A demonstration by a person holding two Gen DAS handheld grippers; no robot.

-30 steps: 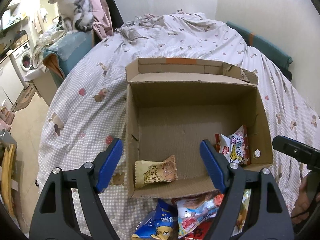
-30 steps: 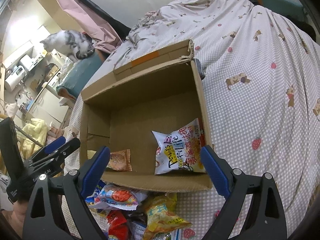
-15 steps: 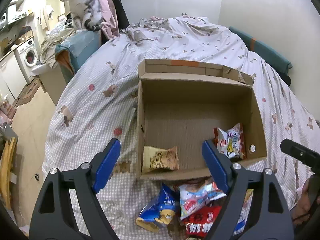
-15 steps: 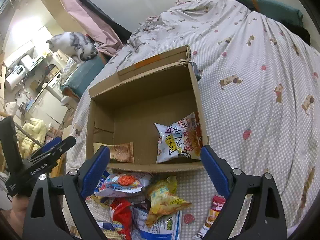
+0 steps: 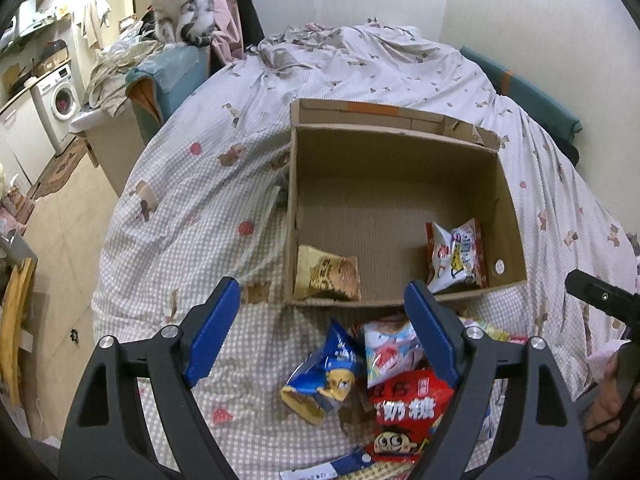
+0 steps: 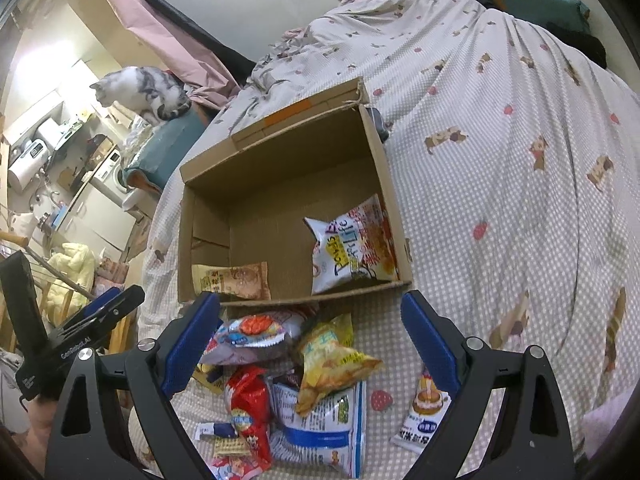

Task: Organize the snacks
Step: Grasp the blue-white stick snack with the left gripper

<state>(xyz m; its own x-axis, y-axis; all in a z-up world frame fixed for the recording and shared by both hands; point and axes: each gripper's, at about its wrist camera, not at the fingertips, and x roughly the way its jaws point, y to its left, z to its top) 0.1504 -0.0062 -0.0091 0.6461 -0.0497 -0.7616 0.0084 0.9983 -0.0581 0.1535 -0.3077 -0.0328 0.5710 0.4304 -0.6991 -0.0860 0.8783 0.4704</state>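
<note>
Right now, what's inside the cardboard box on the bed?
Inside the cardboard box lie two packets: a tan snack packet in the near left corner and a white and red chip bag against the right wall. Whatever lies beneath them is hidden.

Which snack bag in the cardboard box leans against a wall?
The white and red bag leans on the box's right wall; the tan bag lies flat.

Brown box — checked bedspread, pink-white

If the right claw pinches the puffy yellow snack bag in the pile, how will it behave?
The puffy yellow snack bag looks air-filled, so probably light and squashy. Its glossy film may slip or crumple. It lies atop the blue-and-white packet, so lifting could nudge that.
</note>
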